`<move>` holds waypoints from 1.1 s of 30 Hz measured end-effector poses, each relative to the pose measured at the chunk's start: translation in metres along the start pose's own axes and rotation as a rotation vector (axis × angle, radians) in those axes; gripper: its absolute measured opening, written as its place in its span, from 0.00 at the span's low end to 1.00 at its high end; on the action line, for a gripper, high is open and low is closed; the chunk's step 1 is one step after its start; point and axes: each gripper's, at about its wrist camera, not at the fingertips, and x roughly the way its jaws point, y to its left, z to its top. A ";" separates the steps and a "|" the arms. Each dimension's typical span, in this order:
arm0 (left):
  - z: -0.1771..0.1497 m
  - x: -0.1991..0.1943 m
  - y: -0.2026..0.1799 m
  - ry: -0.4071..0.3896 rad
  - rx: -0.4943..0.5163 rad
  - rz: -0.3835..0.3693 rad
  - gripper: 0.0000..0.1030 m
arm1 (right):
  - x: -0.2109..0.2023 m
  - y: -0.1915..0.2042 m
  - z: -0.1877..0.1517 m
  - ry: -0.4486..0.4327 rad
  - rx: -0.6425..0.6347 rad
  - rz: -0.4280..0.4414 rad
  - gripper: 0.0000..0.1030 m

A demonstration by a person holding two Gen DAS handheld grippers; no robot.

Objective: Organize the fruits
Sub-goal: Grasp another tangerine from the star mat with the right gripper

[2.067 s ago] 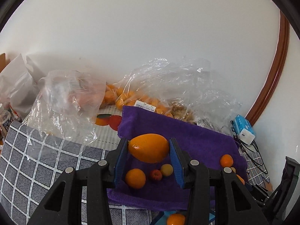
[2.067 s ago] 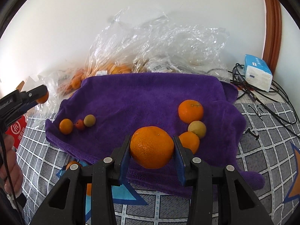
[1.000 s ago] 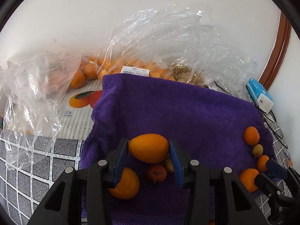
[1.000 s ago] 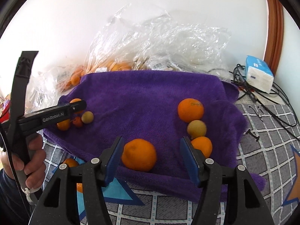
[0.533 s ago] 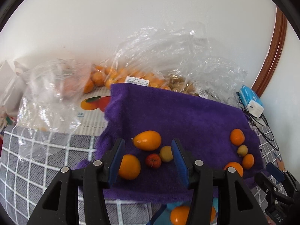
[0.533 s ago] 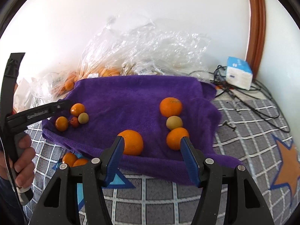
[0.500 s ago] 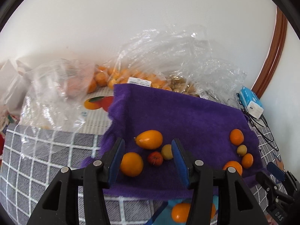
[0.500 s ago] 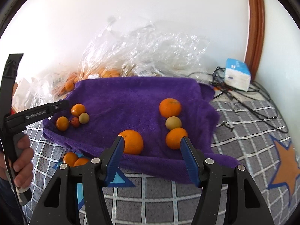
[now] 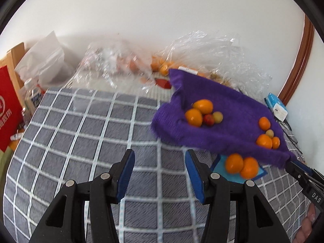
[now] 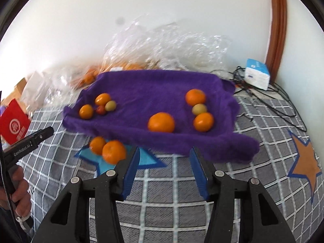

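While both tools hang empty, left tool [image 9: 160, 173] parted, right tool [image 10: 164, 171] narrowing on nothing: seven fruits lie on the towel [image 10: 154, 85]; two oranges [image 10: 107, 148] sit off its near edge. Risk: towel's drooping edge lets the big orange [image 10: 161, 122] roll off.

The left claw's [image 10: 43, 133] black arm, seen at nine o'clock in the right wrist view, carries white lettering "GenRobot.AI". In the left wrist view, the right claw's [image 9: 299, 170] black body at four o'clock shows the letters "DAS". A red box [image 10: 14, 125] at nine o'clock bears a white round logo and characters too blurred to read.
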 end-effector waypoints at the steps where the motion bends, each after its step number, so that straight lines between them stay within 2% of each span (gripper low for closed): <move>1: -0.006 0.001 0.004 0.007 -0.004 0.003 0.48 | 0.002 0.006 -0.004 0.004 -0.012 0.015 0.51; 7: -0.025 0.002 0.022 -0.005 -0.032 0.003 0.48 | 0.017 0.036 -0.012 0.011 -0.065 0.067 0.51; 11: -0.022 -0.001 0.030 -0.026 -0.084 -0.016 0.48 | 0.036 0.049 -0.013 0.037 -0.076 0.089 0.51; 24: -0.023 -0.001 0.034 -0.038 -0.102 -0.005 0.48 | 0.070 0.061 -0.009 0.083 -0.118 0.126 0.49; 26: -0.024 0.000 0.035 -0.032 -0.111 -0.008 0.48 | 0.071 0.061 -0.009 0.083 -0.117 0.140 0.38; 30: -0.025 0.000 0.039 -0.034 -0.136 -0.025 0.48 | 0.061 0.056 -0.011 0.060 -0.119 0.126 0.38; 33: -0.025 0.000 0.036 -0.037 -0.120 -0.025 0.48 | 0.046 0.043 -0.016 0.036 -0.108 0.111 0.38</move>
